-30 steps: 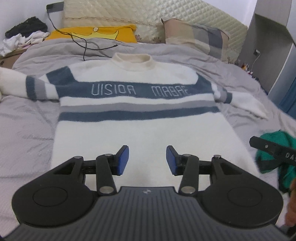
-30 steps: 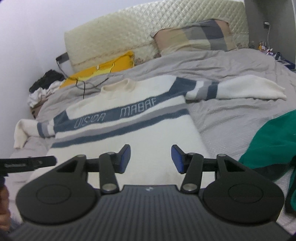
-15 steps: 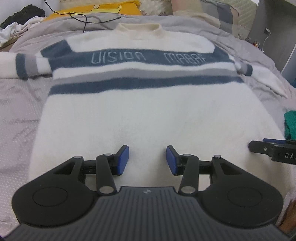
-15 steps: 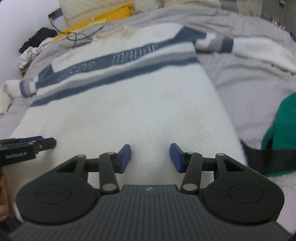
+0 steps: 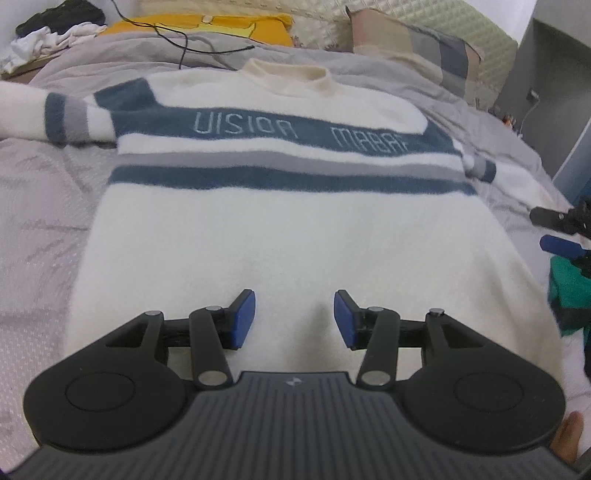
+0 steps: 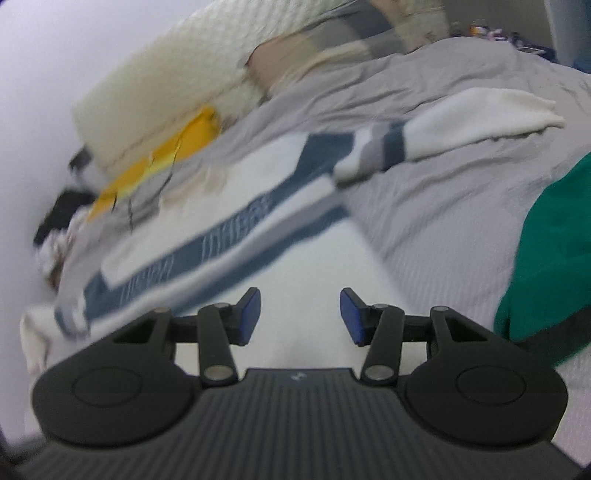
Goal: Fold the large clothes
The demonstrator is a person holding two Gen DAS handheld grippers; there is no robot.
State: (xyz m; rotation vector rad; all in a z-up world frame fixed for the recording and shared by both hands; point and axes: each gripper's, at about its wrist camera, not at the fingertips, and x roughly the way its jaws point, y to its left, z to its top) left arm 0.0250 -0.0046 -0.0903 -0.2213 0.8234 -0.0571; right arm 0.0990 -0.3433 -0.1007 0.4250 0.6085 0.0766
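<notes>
The left gripper (image 5: 294, 319) points level over the lower body of the sweater (image 5: 288, 236), its blue-padded jaws spread apart with nothing between them. Whether the pads touch the knit cannot be told. A fingertip of the person's hand (image 5: 569, 430) shows at the lower right edge of the left wrist view. The right gripper (image 6: 300, 317) is rolled to one side, so the bed appears tilted in its blurred view; its jaws are likewise spread and hold nothing, over the white hem area near the sweater's right edge. In the left wrist view its fingers (image 5: 557, 244) reach in from the right border, beside the sweater's side.

The sweater lies flat, front up, on the grey bedsheet (image 5: 40, 206), collar toward the headboard (image 5: 476, 40) and both sleeves stretched outward. Its navy chest band carries pale lettering that reads roughly "UISION MABAF"; the last letters are unclear. A green garment (image 6: 554, 258) is bunched to the right of the sweater. A yellow pillow (image 5: 207, 27) and a plaid pillow (image 5: 417, 48) lie near the headboard.
</notes>
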